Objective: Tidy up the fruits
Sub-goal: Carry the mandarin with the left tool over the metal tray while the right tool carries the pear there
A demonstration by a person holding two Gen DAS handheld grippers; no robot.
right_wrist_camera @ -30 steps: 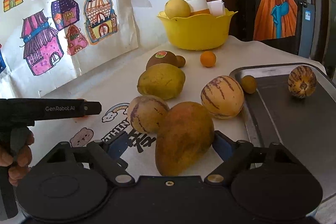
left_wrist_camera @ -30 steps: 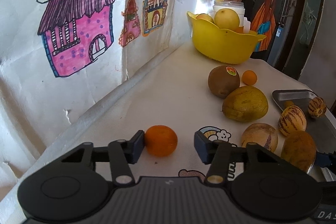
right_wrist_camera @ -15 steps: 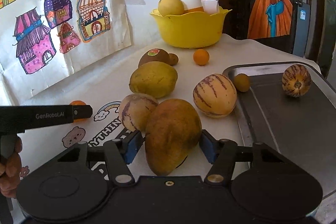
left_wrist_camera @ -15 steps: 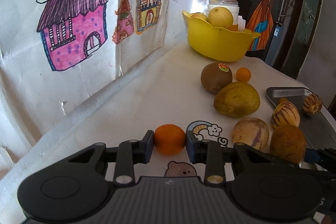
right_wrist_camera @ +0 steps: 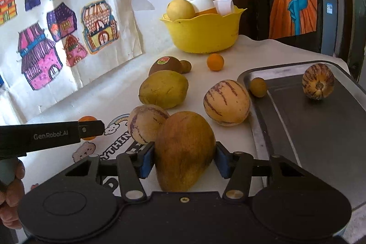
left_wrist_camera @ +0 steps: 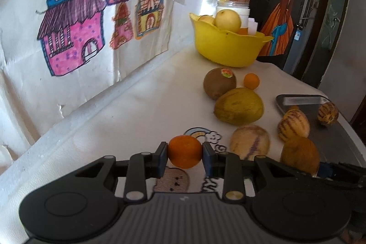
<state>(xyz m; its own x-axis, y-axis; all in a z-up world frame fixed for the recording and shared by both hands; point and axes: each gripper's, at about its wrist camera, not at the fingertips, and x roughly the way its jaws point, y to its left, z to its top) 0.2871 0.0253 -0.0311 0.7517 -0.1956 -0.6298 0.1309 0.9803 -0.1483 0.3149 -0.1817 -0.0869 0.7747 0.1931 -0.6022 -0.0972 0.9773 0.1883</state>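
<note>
Left wrist view: left gripper [left_wrist_camera: 184,156] fingers pinching orange [left_wrist_camera: 184,151] at its widest, just above tabletop [left_wrist_camera: 137,111] | right gripper [right_wrist_camera: 184,158] fingers clamping mango [right_wrist_camera: 185,150] across its middle, beside tray [right_wrist_camera: 320,129], likely heading there.

Left hand-held gripper [left_wrist_camera: 184,154] now clamped on the orange [left_wrist_camera: 184,154], right hand-held gripper [right_wrist_camera: 184,158] on the mango [right_wrist_camera: 184,150].
</note>
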